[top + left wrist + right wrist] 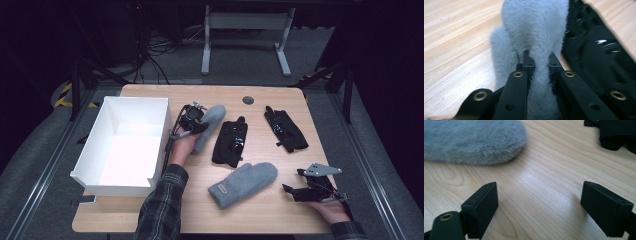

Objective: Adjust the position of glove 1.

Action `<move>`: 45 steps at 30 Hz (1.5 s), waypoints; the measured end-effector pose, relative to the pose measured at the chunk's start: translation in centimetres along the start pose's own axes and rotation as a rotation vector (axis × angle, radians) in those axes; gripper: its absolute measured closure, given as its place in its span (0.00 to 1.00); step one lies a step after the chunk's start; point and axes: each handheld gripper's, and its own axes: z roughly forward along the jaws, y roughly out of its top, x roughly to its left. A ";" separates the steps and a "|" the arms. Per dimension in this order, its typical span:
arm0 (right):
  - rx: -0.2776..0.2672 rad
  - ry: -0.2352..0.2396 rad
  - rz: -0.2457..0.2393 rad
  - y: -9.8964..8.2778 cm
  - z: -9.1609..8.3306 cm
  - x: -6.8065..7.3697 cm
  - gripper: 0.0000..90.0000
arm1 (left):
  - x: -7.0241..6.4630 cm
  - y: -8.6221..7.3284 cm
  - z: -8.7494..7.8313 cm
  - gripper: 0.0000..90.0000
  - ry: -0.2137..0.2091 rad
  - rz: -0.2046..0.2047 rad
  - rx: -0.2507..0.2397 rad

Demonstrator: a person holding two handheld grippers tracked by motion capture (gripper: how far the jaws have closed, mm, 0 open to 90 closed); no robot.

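My left gripper (pixel 194 119) is shut on a grey fleece mitten (pixel 211 121) beside the white box; in the left gripper view its black jaws (pixel 539 58) pinch a fold of the mitten (pixel 534 32), whose far end still lies on the wood. A second grey mitten (pixel 245 182) lies flat near the front of the table. My right gripper (pixel 300 191) rests low at the front right, open, with only bare wood between its jaws (pixel 539 202). The second mitten's rounded end (pixel 471 140) lies a little beyond its left jaw.
A white open box (pixel 82 150) stands on the left side of the wooden table (pixel 270 215). Two black gloves lie in the middle (pixel 231 142) and toward the back right (pixel 286 129); one (pixel 596 50) touches the held mitten. A round grommet (pixel 248 100) sits at the far edge.
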 end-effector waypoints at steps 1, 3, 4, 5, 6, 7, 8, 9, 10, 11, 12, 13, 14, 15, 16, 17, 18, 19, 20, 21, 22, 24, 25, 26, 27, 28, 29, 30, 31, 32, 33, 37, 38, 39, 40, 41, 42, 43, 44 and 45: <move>0.000 0.000 0.000 0.0 0.0 0.0 0.16 | -0.3 0.1 -0.4 0.92 -0.008 0.001 0.003; 0.000 0.000 0.000 0.0 0.0 0.0 0.16 | -0.8 0.3 -1.0 0.92 -0.016 0.013 -0.001; 0.000 0.000 0.000 0.0 0.0 0.0 0.16 | -1.1 0.3 -1.4 0.92 -0.024 0.011 -0.003; 0.000 0.000 0.000 0.0 0.0 0.0 0.16 | -1.4 0.4 -1.7 0.92 -0.037 0.021 -0.004; 0.000 0.000 0.000 0.0 0.0 0.0 0.16 | -1.7 0.4 -2.1 0.92 -0.056 0.018 -0.006; 0.000 0.000 0.000 0.0 0.0 0.0 0.16 | -1.9 0.4 -2.4 0.92 -0.063 0.025 0.000; 0.000 0.000 0.000 0.0 0.0 0.0 0.16 | -2.2 0.5 -2.7 0.92 -0.078 0.032 0.004; 0.000 0.000 0.000 0.0 0.0 0.0 0.16 | -2.5 0.5 -2.9 0.92 -0.088 0.036 0.001; 0.000 0.000 0.000 0.0 0.0 0.0 0.16 | -2.8 0.6 -3.3 0.92 -0.100 0.040 0.001; 0.001 -0.001 0.000 0.0 0.0 0.0 0.16 | -3.1 0.6 -3.5 0.92 -0.109 0.044 0.000; 0.000 0.000 0.000 0.0 0.0 0.0 0.16 | -3.6 0.6 -4.0 0.92 -0.131 0.050 -0.003; 0.000 0.000 0.000 0.0 0.0 0.0 0.16 | -3.6 0.6 -4.0 0.92 -0.131 0.050 -0.003; 0.000 0.000 0.000 0.0 0.0 0.0 0.16 | -4.3 0.5 -4.5 0.92 -0.152 0.061 -0.006; 0.000 0.000 0.000 0.0 0.0 0.0 0.16 | -4.7 0.5 -4.7 0.92 -0.162 0.071 -0.004; 0.000 0.000 0.000 0.0 0.0 0.0 0.17 | -4.7 0.5 -4.7 0.92 -0.162 0.071 -0.004; 0.000 0.000 0.000 0.0 0.0 0.0 0.17 | -5.1 0.5 -4.9 0.92 -0.173 0.080 -0.004; 0.000 0.000 0.000 0.0 0.0 0.0 0.16 | -5.5 0.4 -5.2 0.92 -0.185 0.082 -0.008; 0.000 0.000 0.000 0.0 0.0 0.0 0.16 | -5.9 0.4 -5.4 0.92 -0.196 0.087 -0.012; 0.001 0.001 -0.001 0.0 0.0 0.0 0.16 | -6.3 0.4 -5.6 0.92 -0.210 0.089 -0.008; 0.001 0.000 0.000 0.0 0.0 0.0 0.16 | -6.7 0.4 -5.7 0.92 -0.219 0.098 -0.004; 0.001 0.000 0.000 0.0 0.0 0.0 0.16 | -7.0 0.3 -5.8 0.92 -0.225 0.104 -0.002; 0.001 0.000 -0.001 0.0 0.0 0.0 0.16 | -7.8 0.2 -6.0 0.92 -0.239 0.117 0.005; 0.001 0.000 0.000 0.0 0.0 0.0 0.16 | -8.2 0.2 -6.1 0.92 -0.244 0.128 0.008; 0.001 0.000 0.000 0.0 0.0 0.0 0.16 | -8.7 0.1 -6.2 0.92 -0.248 0.140 0.010; 0.001 0.000 -0.001 0.0 0.0 0.0 0.16 | -9.1 0.0 -6.3 0.92 -0.253 0.148 0.014; 0.001 0.000 0.000 0.0 0.0 0.0 0.16 | -9.4 0.0 -6.4 0.92 -0.260 0.153 0.016; 0.001 0.000 0.000 0.0 0.0 0.0 0.16 | -9.8 -0.1 -6.5 0.92 -0.265 0.158 0.014; 0.001 0.000 0.000 0.0 0.0 0.0 0.16 | -10.2 -0.2 -6.5 0.92 -0.272 0.169 0.015; 0.001 0.000 -0.001 0.0 0.0 0.0 0.16 | -10.6 -0.2 -6.6 0.92 -0.279 0.175 0.019; 0.001 0.000 -0.001 0.0 0.0 0.0 0.16 | -11.1 -0.3 -6.6 0.92 -0.284 0.184 0.022; 0.001 0.000 0.000 0.0 0.0 0.0 0.16 | -11.5 -0.3 -6.7 0.92 -0.292 0.195 0.021; 0.001 0.000 0.000 0.0 0.0 0.0 0.16 | -12.9 -0.6 -6.7 0.92 -0.317 0.228 0.035; 0.001 0.000 -0.001 0.0 0.0 0.0 0.16 | -13.2 -0.6 -6.6 0.92 -0.320 0.238 0.043; 0.001 -0.001 -0.001 0.0 0.0 0.0 0.16 | -13.4 -0.7 -6.6 0.92 -0.324 0.241 0.046; 0.001 0.000 0.000 0.0 0.0 0.0 0.16 | -13.7 -0.8 -6.5 0.92 -0.328 0.246 0.046; 0.001 0.000 0.000 0.0 0.0 0.0 0.16 | -14.1 -1.0 -6.3 0.92 -0.334 0.252 0.055; 0.001 0.000 0.000 0.0 0.0 0.0 0.16 | -14.1 -1.0 -6.3 0.92 -0.334 0.252 0.055; 0.001 0.000 0.000 0.0 0.0 0.0 0.16 | -14.3 -1.1 -6.2 0.92 -0.338 0.260 0.060; 0.001 0.000 0.000 0.0 0.0 0.0 0.16 | -14.5 -1.2 -6.0 0.92 -0.337 0.268 0.060; 0.001 0.000 0.000 0.0 0.0 0.0 0.16 | -14.7 -1.3 -5.9 0.92 -0.337 0.271 0.061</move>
